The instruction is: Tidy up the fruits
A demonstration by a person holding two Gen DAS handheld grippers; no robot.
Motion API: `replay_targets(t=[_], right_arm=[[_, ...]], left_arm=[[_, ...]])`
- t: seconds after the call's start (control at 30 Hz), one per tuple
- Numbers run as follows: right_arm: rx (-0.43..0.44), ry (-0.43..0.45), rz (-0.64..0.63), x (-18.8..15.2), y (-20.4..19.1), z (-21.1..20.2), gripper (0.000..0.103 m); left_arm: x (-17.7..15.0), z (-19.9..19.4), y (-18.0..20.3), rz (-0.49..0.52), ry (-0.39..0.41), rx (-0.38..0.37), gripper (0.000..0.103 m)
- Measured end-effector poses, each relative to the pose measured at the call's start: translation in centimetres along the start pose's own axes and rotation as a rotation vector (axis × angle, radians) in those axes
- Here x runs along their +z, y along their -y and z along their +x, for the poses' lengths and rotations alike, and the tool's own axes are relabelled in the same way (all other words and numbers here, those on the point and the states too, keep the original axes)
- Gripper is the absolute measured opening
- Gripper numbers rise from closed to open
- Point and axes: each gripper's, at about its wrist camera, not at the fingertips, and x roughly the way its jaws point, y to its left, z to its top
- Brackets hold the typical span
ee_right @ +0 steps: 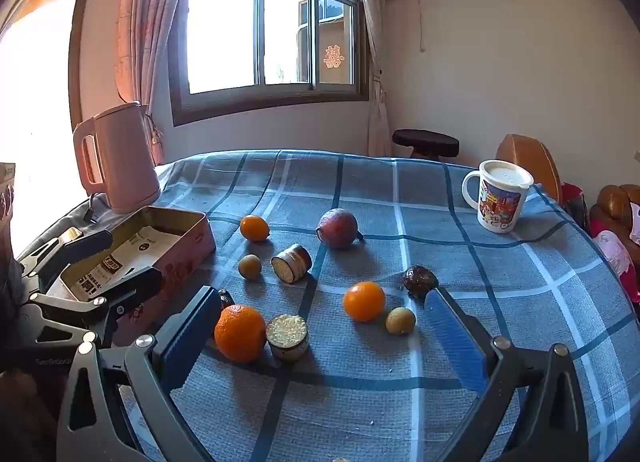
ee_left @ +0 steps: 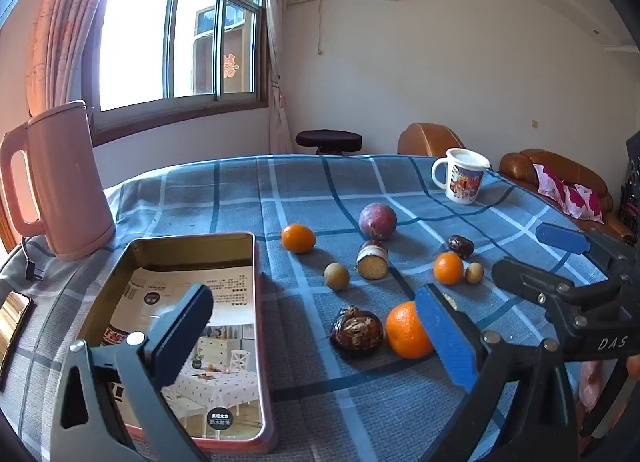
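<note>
Fruits lie loose on the blue checked tablecloth (ee_right: 360, 390). In the right wrist view a large orange (ee_right: 239, 332) and a cut brown piece (ee_right: 287, 336) lie between my open right gripper's (ee_right: 320, 338) fingers, with a small orange (ee_right: 364, 301), a longan (ee_right: 400, 320), a dark date (ee_right: 419, 281), a purple passion fruit (ee_right: 337, 228), another cut piece (ee_right: 291, 263), another small orange (ee_right: 254, 227) and another longan (ee_right: 249, 266) beyond. My left gripper (ee_left: 316, 326) is open and empty over the open metal tin (ee_left: 248, 302), near a dark wrinkled fruit (ee_left: 356, 328) and the large orange (ee_left: 404, 330).
A pink kettle (ee_right: 118, 162) stands at the back left beside the tin (ee_right: 180, 246). A printed mug (ee_right: 498, 196) stands at the back right. A phone (ee_left: 12, 320) lies at the left table edge. The right gripper (ee_left: 560, 262) shows in the left wrist view.
</note>
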Motion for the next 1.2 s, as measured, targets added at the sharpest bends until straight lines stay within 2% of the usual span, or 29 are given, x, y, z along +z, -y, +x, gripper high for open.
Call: replay_targets(t=[0.23,0.47,0.53,1.2], right_arm=[[-0.005,-0.011,-0.006,-0.2,-0.3,0.4,0.102],[-0.024,-0.008,0.008,-1.6,0.7,-0.2,0.102],[-0.024,-0.027,0.019,-1.1,0.9,0.8,0.102],[-0.015,-0.031,0.034,-1.8,1.0,1.1,0.102]], left_arm=[[-0.5,0.0,1.2,0.027,-0.003,0.015,0.103],[-0.3,0.3,0.1,0.008,-0.011,0.007,0.103],[-0.2,0.2,0.1,0.015,-0.008,0.012,0.103],[-0.1,0.2,0.2,0.024,-0.005,0.022,0.103]])
